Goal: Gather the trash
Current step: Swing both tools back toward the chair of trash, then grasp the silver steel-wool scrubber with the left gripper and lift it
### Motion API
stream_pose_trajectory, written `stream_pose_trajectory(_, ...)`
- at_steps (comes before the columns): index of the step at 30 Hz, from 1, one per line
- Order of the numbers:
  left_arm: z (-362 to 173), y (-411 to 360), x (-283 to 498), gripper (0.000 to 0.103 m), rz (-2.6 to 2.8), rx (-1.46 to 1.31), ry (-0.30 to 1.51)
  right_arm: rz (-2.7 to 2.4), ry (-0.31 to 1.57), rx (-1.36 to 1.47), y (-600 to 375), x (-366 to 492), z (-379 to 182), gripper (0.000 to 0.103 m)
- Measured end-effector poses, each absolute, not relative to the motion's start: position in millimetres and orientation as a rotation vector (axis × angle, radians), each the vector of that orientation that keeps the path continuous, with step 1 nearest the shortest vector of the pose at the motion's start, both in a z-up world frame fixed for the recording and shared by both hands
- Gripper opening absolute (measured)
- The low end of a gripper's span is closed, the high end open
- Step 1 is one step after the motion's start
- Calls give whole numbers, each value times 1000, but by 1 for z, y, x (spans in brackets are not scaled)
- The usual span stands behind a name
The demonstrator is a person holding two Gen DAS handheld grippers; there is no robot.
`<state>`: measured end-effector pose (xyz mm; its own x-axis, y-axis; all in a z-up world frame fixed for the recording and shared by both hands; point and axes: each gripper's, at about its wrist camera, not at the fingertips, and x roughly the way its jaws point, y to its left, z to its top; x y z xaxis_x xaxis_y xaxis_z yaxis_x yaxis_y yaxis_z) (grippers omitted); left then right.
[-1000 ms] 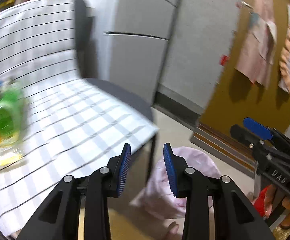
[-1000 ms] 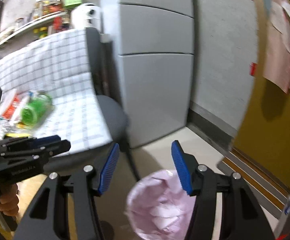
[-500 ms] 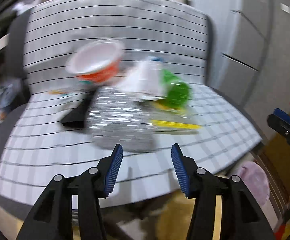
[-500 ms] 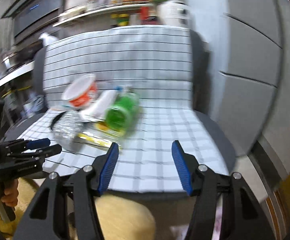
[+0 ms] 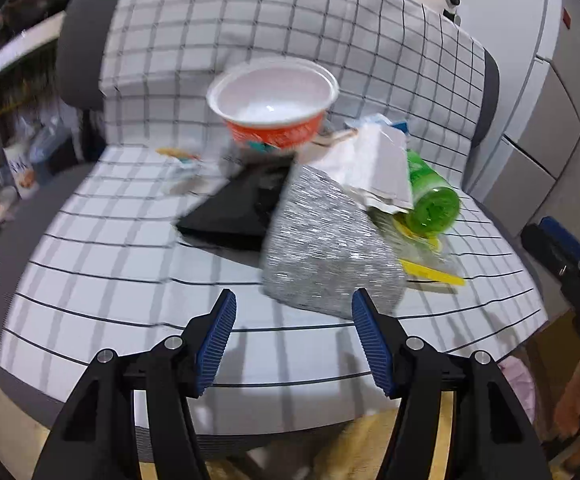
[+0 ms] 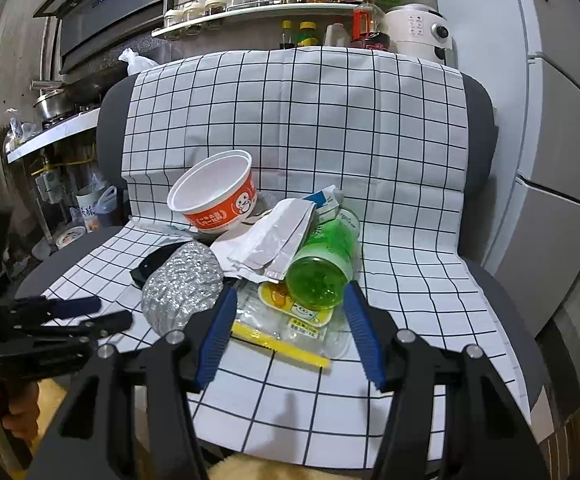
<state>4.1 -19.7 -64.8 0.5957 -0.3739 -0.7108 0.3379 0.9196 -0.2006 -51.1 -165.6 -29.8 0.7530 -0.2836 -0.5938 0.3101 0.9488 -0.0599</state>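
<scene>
Crumpled silver foil bag [image 5: 326, 248] near front edge of checked-cloth chair seat [image 5: 102, 264], before left hand-held gripper [image 5: 292, 340], just opening, empty; likely light, crushable, best pinched across its near end.

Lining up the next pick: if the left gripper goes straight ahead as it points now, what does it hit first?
Most likely the silver crinkled bag, lying just beyond the open left gripper, slightly right of centre. Depth is hard to judge.
</scene>
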Motion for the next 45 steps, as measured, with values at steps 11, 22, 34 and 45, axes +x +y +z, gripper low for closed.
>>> stream_pose_trajectory(11,-76,-67,31,62,-427,-55,860,-369,675,79,-182,-77,-46,55)
stream_pose_trajectory(22,-70,-75,31,1,-475,-65,830,-376,675,104,-187,-94,-46,56)
stream_pose_trajectory(34,-21,-25,2,17,-551,-95,710,-348,655,87,-177,-79,-37,67)
stream_pose_trajectory(45,-56,-66,29,76,-415,-23,768,-392,661,71,-182,-79,-42,73)
